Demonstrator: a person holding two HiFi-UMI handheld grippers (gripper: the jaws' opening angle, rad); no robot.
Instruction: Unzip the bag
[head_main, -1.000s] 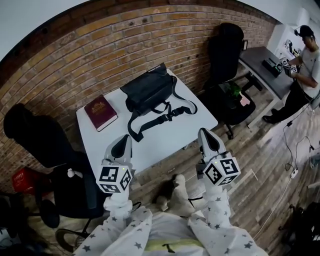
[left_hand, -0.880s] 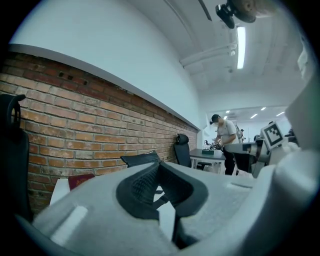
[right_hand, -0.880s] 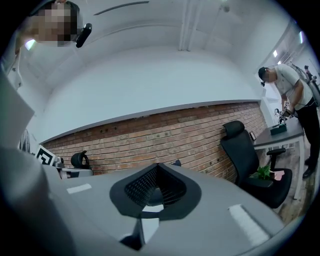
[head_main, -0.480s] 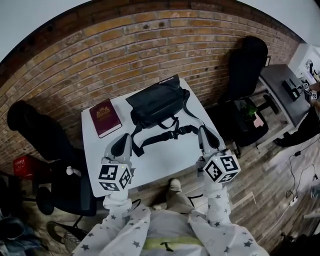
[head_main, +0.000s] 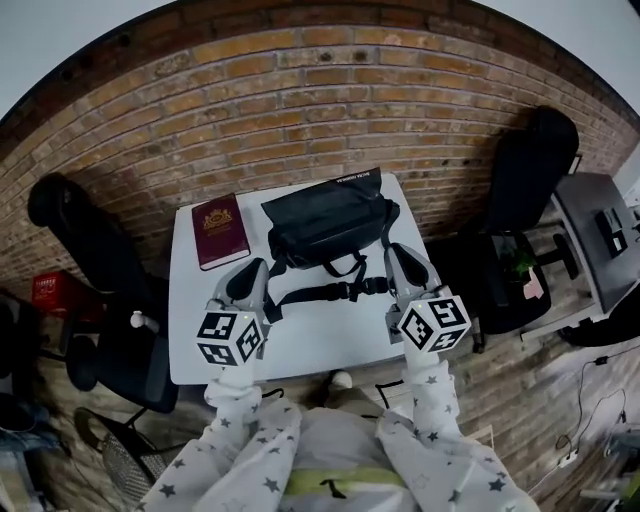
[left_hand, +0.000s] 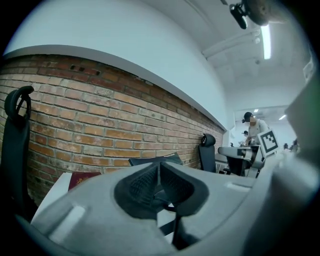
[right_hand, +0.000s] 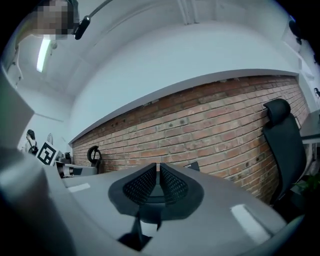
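**A:** Where's the bag?

**B:** The black bag (head_main: 330, 222) lies at the white table's (head_main: 300, 345) 12 o'clock edge, by the brick wall. Its strap (head_main: 330, 293) trails toward 6 o'clock.

**A:** And the grippers?

**B:** The left gripper (head_main: 258, 268) is at the bag's 7 o'clock, jaws pressed together on nothing. The right gripper (head_main: 393, 252) is at 5 o'clock, its jaws just opening, a sliver apart, nothing between them.

**A:** Anything else?

**B:** A maroon book (head_main: 220, 231) lies at the bag's 9 o'clock.

I hold my left gripper (head_main: 254, 268) and right gripper (head_main: 396, 252) forward, side by side, well apart. Left jaws are together. Right jaws are opening, with nothing between them.
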